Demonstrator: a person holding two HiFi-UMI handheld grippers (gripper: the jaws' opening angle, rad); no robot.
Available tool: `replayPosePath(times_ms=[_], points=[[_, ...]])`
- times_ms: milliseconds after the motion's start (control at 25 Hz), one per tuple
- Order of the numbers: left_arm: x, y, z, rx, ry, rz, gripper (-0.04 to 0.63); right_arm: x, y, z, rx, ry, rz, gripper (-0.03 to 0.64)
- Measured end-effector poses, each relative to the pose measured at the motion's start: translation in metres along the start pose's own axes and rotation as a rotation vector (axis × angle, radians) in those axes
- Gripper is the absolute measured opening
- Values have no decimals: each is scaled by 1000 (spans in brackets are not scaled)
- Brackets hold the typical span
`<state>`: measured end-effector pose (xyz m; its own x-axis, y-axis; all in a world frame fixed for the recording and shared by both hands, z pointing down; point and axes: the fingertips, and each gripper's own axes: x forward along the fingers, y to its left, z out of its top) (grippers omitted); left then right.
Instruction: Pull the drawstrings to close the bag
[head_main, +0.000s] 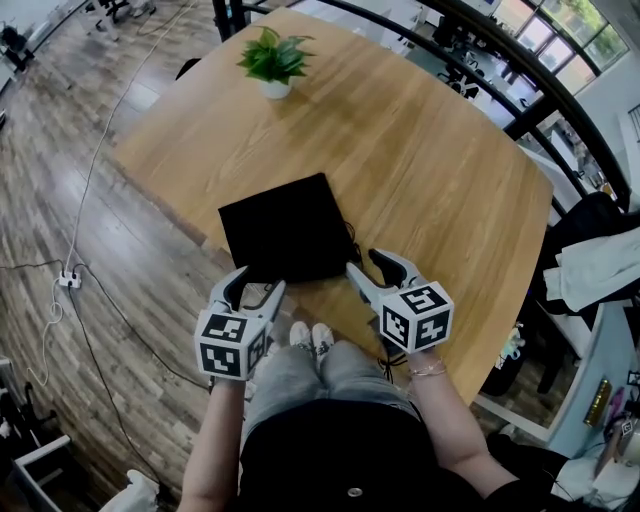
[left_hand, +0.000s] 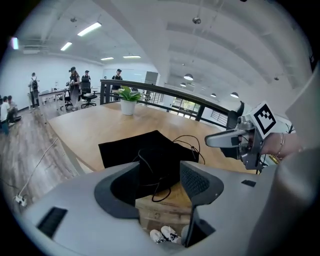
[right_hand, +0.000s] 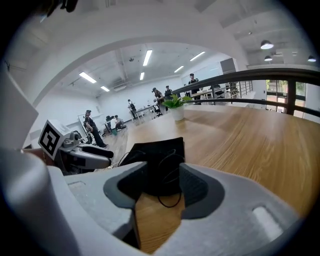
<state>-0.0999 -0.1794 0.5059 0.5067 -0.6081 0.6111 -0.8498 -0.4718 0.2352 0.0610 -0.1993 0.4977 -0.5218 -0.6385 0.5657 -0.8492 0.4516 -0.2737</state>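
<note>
A flat black drawstring bag (head_main: 285, 238) lies on the wooden table (head_main: 420, 160) near its front edge. Thin black drawstrings (head_main: 352, 240) trail from the bag's right side and loop off its near edge (left_hand: 160, 192) (right_hand: 170, 202). My left gripper (head_main: 255, 288) hovers just short of the bag's near left corner, jaws open and empty. To the right, my right gripper (head_main: 368, 268) is held at the bag's near right corner, also open with nothing gripped. In the left gripper view the bag (left_hand: 145, 152) lies beyond the open jaws (left_hand: 157, 185), with the right gripper (left_hand: 240, 140) alongside. The right gripper view shows the bag (right_hand: 160, 155) ahead of its open jaws (right_hand: 157, 187).
A small potted plant (head_main: 272, 60) stands at the table's far end. The table's front edge runs just under both grippers, with the person's shoes (head_main: 310, 335) below it. A dark railing (head_main: 520, 60) curves behind the table, and clothes lie piled at the right (head_main: 600, 265).
</note>
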Motion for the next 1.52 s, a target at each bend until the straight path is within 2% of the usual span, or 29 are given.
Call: replayPosePath(times_ms=[320, 560, 680, 880, 1040, 1080, 1200, 1360, 1520], points=[[-27, -15, 26, -39, -148, -41, 245, -27, 22, 39, -35, -130, 30, 190], [-45, -31, 39, -23, -203, -70, 245, -46, 49, 67, -69, -216, 84, 189], [-51, -41, 45, -19, -222, -102, 240, -52, 64, 72, -87, -228, 118, 161], [-59, -54, 53, -1, -259, -125, 164, -59, 83, 72, -128, -232, 161, 124], [-65, -59, 57, -13, -305, -113, 62, -63, 94, 71, -165, -221, 225, 70], [-66, -62, 56, -11, -310, -111, 54, -64, 96, 71, -167, -221, 233, 34], [-66, -69, 50, -5, -302, -122, 37, -69, 102, 70, -179, -227, 241, 0], [-66, -73, 44, -20, -286, -134, 21, -71, 110, 67, -216, -223, 254, 0], [-65, -77, 40, -17, -272, -134, 17, -79, 106, 73, -226, -277, 205, -2]])
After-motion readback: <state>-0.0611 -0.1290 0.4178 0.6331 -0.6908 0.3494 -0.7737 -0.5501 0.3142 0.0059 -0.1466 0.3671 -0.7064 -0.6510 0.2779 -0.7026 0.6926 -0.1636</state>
